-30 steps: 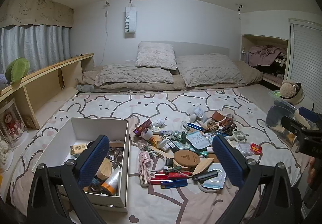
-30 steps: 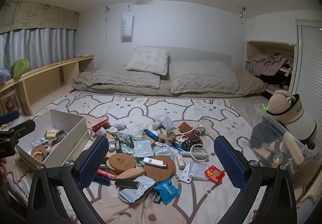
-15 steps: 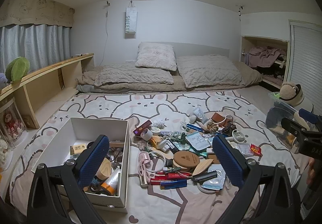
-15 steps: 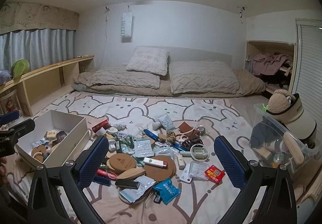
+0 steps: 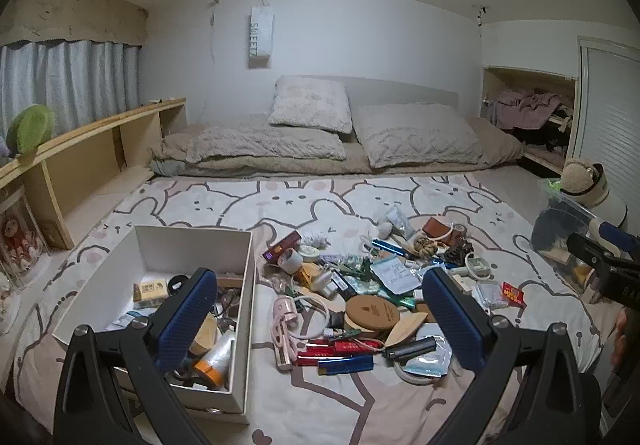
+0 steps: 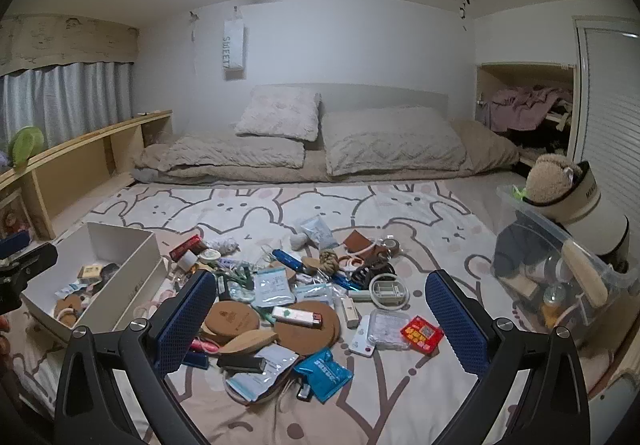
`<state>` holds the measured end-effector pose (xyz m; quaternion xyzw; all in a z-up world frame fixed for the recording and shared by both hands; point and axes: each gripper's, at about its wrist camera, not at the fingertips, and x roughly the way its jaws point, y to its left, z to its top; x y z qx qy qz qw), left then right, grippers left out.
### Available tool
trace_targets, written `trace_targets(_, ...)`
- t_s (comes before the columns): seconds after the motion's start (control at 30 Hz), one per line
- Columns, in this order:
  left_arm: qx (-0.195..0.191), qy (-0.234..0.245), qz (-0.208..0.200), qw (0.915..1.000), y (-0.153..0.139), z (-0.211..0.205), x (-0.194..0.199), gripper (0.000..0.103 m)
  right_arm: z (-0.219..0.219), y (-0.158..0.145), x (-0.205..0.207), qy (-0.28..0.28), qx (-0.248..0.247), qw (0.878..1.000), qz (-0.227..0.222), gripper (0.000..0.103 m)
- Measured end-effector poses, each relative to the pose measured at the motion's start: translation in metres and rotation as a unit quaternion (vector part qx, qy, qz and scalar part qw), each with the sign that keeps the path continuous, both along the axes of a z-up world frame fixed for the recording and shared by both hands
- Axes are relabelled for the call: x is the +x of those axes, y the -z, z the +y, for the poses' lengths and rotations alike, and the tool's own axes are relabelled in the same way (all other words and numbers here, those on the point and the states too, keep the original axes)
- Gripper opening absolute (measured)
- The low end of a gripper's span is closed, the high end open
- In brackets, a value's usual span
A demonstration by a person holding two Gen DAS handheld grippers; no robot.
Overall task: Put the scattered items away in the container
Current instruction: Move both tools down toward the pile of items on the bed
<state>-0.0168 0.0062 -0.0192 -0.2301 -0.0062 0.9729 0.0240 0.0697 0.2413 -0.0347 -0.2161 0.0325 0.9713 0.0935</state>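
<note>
A white open box (image 5: pixel 244 309) sits on the bunny-print bedspread at the left and holds several small items; it also shows in the right wrist view (image 6: pixel 138 287). A heap of scattered small items (image 5: pixel 360 293) lies to its right: cork coasters (image 6: pixel 230 319), a blue tube (image 6: pixel 290 261), red sticks (image 5: pixel 344 347), packets, a pink device (image 5: pixel 285 319). My left gripper (image 5: pixel 320 321) is open and empty, held above the box's right edge and the heap. My right gripper (image 6: pixel 320 321) is open and empty above the heap.
A clear plastic bin (image 6: pixel 560 281) with a plush toy and a cap stands at the right. Pillows and a folded duvet (image 5: pixel 320 141) lie at the back. A wooden shelf (image 5: pixel 80 157) runs along the left wall.
Both grippers have barely moved. The views have shifted very slightly; nothing was picked up or let go.
</note>
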Motion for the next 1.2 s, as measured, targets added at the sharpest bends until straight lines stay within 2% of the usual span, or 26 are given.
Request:
trace_targets(0.27,0.005,0.006,-0.033,0.9994,0.022,0.001,-0.018,0.103,0.009,0.021,-0.013,0.004,-0.018,1.000,-0.025,0.103)
trace_targets(0.47,-0.006,0.015,-0.063,0.9979,0.045,0.010,-0.030,0.103,0.015,0.041,-0.025,0.004,-0.027,0.998,-0.049,0.103)
trace_targets(0.7,-0.019,0.024,-0.096,0.9949,0.073,0.021,-0.046,0.103,0.024,0.060,-0.035,0.002,-0.049,0.996,-0.072,0.103)
trace_targets(1.2,-0.018,0.033,-0.165,0.9856,0.130,0.031,-0.072,0.103,0.051,0.121,-0.062,0.019,-0.083,0.986,-0.144,0.103)
